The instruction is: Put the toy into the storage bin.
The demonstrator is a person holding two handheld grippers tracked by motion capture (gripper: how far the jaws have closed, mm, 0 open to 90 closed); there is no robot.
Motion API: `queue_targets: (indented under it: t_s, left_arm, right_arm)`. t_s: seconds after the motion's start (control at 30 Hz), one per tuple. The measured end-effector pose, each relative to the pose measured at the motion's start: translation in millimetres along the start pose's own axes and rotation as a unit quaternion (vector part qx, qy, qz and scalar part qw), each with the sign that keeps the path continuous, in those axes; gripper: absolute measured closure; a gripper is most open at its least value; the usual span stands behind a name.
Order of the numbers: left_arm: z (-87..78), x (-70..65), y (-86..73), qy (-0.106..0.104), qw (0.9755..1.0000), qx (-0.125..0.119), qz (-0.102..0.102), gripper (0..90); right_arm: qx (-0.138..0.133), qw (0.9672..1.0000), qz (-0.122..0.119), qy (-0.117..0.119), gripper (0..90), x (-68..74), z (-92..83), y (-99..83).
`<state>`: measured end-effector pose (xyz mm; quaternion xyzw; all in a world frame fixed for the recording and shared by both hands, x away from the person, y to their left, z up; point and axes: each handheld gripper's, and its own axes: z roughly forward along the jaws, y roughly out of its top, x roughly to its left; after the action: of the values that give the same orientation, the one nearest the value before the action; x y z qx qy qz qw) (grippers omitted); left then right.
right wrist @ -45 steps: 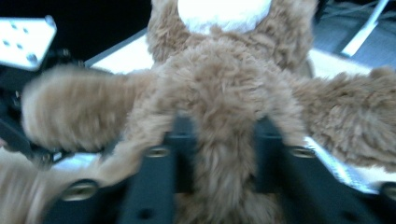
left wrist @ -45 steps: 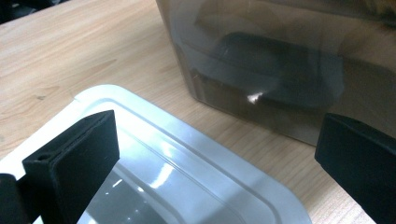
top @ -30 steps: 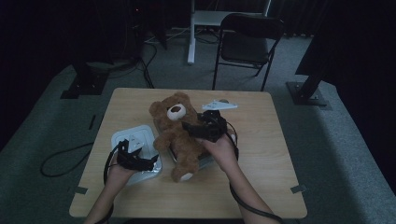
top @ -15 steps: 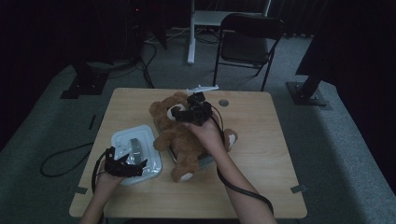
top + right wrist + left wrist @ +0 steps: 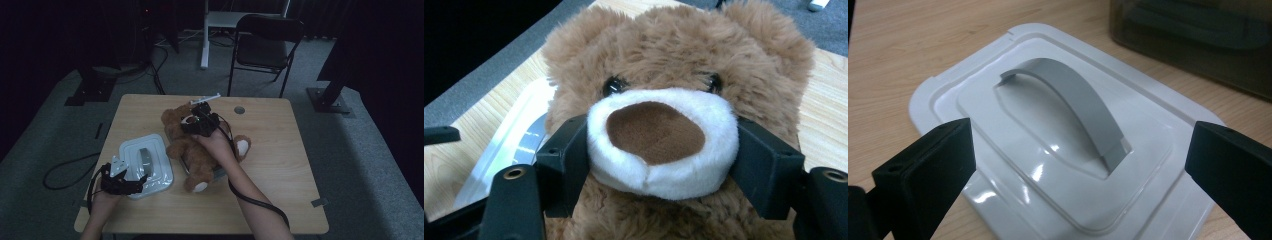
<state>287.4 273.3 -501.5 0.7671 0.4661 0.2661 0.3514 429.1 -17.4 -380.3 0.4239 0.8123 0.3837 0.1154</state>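
A brown teddy bear [image 5: 196, 152] lies on its back in the middle of the wooden table [image 5: 280, 165]. My right gripper [image 5: 198, 121] is at its head. In the right gripper view the black jaws press on both sides of the white muzzle [image 5: 659, 135]; they have just been closing on it. A white lid [image 5: 150, 162] with a grey arched handle [image 5: 1073, 100] lies to the left of the bear. My left gripper [image 5: 130, 181] hovers at the lid's near edge, open, its jaws wide on either side of the handle and apart from it.
A dark see-through container [image 5: 1198, 45] sits beyond the lid, partly under the bear. A thin white object [image 5: 205, 98] lies at the table's far edge, near a round grommet [image 5: 239, 109]. A folding chair [image 5: 265, 40] stands behind the table.
My right gripper moved from the bear's belly up to its head and settled around the muzzle. My left gripper drew back toward the near-left edge of the lid.
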Motion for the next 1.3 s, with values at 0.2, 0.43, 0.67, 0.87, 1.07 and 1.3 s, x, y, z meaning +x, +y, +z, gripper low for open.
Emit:
queue_targets:
  t_s: [0.2,0.43,0.67,0.87,1.07,1.3]
  left_arm:
    - [0.5,0.8,-2.5,0.000,1.0000,0.002,-0.003,0.7]
    - [0.9,-0.6,-1.6,0.000,1.0000,0.000,-0.002,0.7]
    - [2.3,-1.0,-3.3,0.001,1.0000,0.002,-0.002,0.7]
    - [3.4,-0.6,-4.0,0.001,1.0000,0.002,-0.004,0.7]
    - [3.8,-0.5,-5.6,0.000,1.0000,0.002,-0.005,0.7]
    - [3.4,-0.4,-6.0,-0.001,1.0000,0.004,-0.003,0.7]
  right_arm:
    - [0.008,1.0000,0.000,0.000,29.7,-0.6,4.5,-9.5]
    - [0.031,0.9995,-0.009,-0.008,30.4,0.3,15.0,-19.4]
    - [0.061,0.9980,-0.002,-0.015,30.6,1.2,26.2,-20.4]
    - [0.116,0.9922,-0.017,-0.041,30.5,6.6,47.2,-21.1]
    - [0.166,0.9849,-0.017,-0.046,29.4,9.8,71.9,-27.4]
    - [0.155,0.9871,-0.005,-0.039,27.5,7.7,67.6,-24.7]
